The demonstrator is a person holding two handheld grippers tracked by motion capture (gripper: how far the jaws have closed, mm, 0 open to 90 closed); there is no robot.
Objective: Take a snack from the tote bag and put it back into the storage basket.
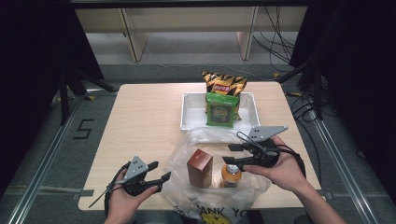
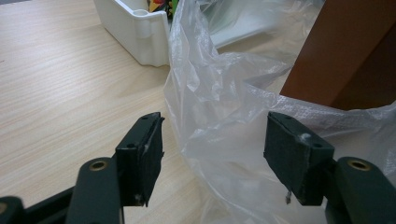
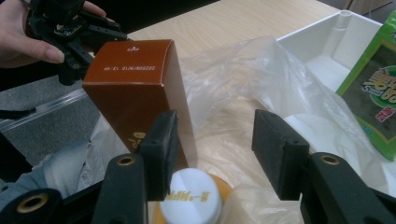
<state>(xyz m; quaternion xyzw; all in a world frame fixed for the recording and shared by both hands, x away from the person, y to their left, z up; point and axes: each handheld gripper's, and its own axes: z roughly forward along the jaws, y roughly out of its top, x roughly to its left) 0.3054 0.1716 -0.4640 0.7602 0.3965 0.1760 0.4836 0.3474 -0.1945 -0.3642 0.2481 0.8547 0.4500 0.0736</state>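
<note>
Unpacking the plastic bag (image 1: 205, 186): bottle next, we judge

We log the right gripper (image 1: 231, 154) open, jaws apart just above the orange bottle (image 3: 194, 198), white cap up, standing in the bag beside the upright brown box (image 1: 200, 168). Left gripper (image 1: 161, 171) open at the bag's left edge (image 2: 205, 93), nothing held, probably placed to steady the film. Beyond the bag, the white tray (image 1: 189, 112) already holds the green packet (image 1: 220, 109) and chip bag (image 1: 224, 84).
</note>
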